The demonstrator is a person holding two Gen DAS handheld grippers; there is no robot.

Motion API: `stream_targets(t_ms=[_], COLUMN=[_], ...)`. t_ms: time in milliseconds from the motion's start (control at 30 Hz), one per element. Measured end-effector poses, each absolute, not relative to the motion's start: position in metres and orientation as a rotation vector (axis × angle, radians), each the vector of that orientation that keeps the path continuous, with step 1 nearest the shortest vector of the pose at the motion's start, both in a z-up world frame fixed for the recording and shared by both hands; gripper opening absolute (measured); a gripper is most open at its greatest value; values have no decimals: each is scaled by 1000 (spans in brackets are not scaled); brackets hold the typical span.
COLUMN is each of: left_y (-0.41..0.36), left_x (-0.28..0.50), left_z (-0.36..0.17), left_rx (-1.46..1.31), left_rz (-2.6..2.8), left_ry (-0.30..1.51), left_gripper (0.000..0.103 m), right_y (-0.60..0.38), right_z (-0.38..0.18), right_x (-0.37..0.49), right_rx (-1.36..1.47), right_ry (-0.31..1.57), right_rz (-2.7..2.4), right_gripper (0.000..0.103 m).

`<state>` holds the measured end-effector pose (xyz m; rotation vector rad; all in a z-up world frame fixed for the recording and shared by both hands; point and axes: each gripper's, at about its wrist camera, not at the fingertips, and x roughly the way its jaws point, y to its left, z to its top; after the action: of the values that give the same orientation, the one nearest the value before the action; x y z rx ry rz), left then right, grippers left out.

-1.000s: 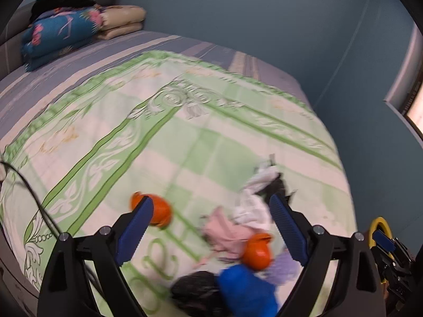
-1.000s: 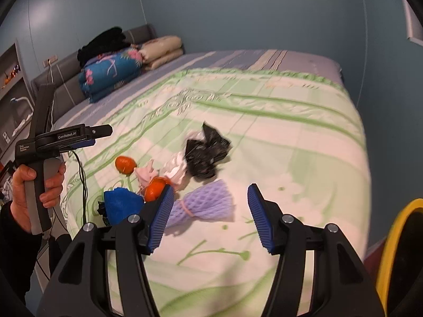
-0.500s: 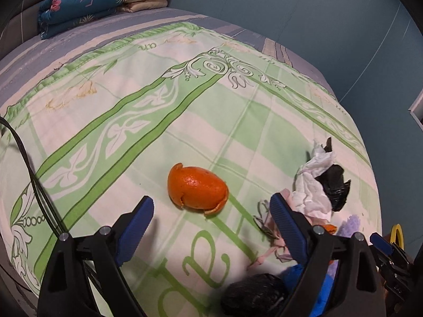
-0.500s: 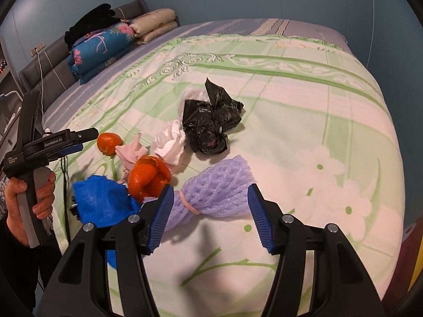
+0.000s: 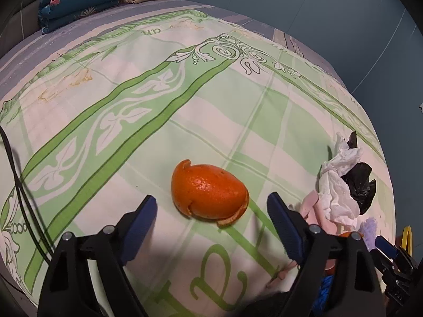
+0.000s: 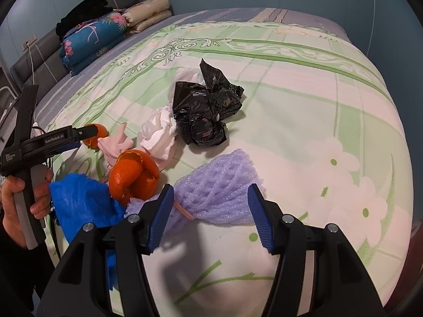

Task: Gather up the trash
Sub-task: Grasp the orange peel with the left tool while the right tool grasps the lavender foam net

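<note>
An orange peel (image 5: 208,195) lies alone on the green patterned bedspread (image 5: 185,92). My left gripper (image 5: 211,203) hangs just above it with a finger on either side, jaws closing, pads clear of the peel. In the right wrist view, a purple foam net (image 6: 219,185) lies between the fingers of my right gripper (image 6: 210,192), which is open and not pressing on it. Beside the net lie a second orange peel (image 6: 134,177), a blue bag (image 6: 84,200), a pink scrap (image 6: 116,145), white tissue (image 6: 158,132) and a crumpled black bag (image 6: 206,111).
Folded quilts and pillows (image 6: 92,39) are stacked at the head of the bed. A black cable (image 5: 23,198) runs over the bed's left edge. A hand (image 6: 15,192) holds the left gripper's handle. A yellow object (image 5: 407,237) shows past the bed's right edge.
Both grippers have come down closer to the bed. The left one swung away from the pile to the lone orange peel, which now sits between its fingers. The right one closed in on the purple net.
</note>
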<state>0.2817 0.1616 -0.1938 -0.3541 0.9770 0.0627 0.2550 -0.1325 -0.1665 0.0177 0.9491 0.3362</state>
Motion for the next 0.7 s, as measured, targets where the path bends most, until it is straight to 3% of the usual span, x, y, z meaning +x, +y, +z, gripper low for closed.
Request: stream_targets(t_ms=[300,533,633,700], left_y=[152,154,153,153], left_x=[290,290,290,290], left_z=[-203,-206,-207,-207], left_rx=[-293,-294,-286,-289], left_rz=[71,72,75,74], left_ry=[995,993,986,981], left_gripper=[59,53,50,48], right_y=[-121,-119,-115,-114], right_z=[-175,-178,-178,-178], right_x=[262,268,265,265], right_rx=[0,5,-2,15], right_ry=[977,996,994,1009], right_rz=[329,302,310,344], right_gripper=[55,55,45,28])
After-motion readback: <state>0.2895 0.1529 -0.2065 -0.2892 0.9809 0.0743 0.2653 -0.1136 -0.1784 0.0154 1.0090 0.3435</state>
